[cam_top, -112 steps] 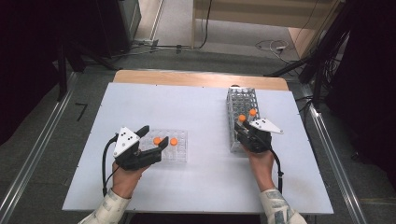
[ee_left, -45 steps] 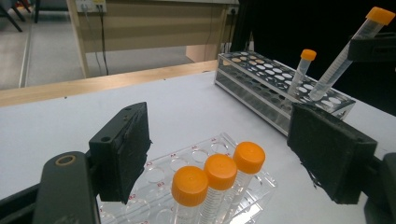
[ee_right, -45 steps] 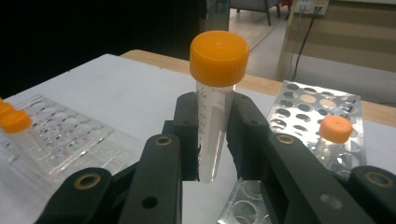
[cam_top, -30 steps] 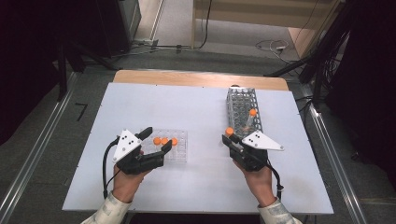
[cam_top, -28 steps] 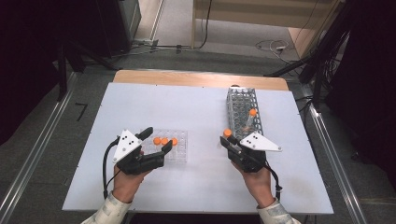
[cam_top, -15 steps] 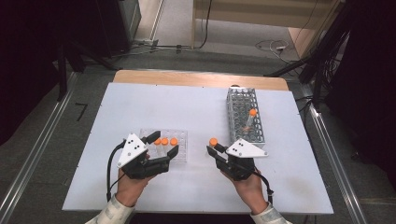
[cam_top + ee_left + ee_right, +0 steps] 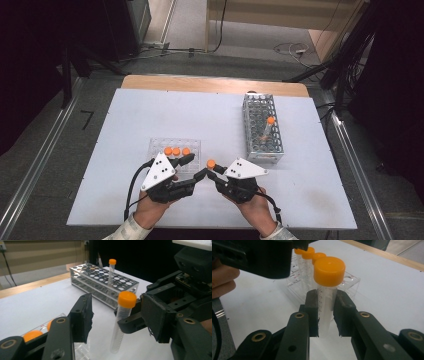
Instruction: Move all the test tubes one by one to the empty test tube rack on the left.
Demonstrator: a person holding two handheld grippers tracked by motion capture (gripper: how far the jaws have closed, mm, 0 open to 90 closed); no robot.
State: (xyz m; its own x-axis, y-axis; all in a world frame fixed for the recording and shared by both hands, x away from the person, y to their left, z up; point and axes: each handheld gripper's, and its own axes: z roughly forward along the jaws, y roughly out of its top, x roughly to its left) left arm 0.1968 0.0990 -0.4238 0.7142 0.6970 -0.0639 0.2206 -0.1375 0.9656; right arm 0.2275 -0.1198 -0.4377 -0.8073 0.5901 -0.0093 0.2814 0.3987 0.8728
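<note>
My right gripper [image 7: 214, 171] [image 7: 325, 308] is shut on a clear tube with an orange cap [image 7: 211, 163] [image 7: 328, 271], held upright just above the white table [image 7: 150, 110]. The left gripper [image 7: 196, 166] [image 7: 118, 312] faces it. Its jaws stand on either side of the same tube [image 7: 122, 322] and have just been closing, with gaps still showing between the pads and the tube. A clear low rack [image 7: 172, 147] [image 7: 349, 281] with three orange-capped tubes [image 7: 176, 151] sits just behind the left gripper.
A tall grid rack [image 7: 261, 125] [image 7: 100, 280] stands at the right of the table with one orange-capped tube [image 7: 269, 126] in it. A wooden strip [image 7: 215, 84] runs along the table's far edge. Dark equipment and cables lie on the floor beyond.
The right gripper carried its tube left from the grid rack toward the table's middle. The left gripper shifted right to meet it, and its jaws narrowed around the tube.
</note>
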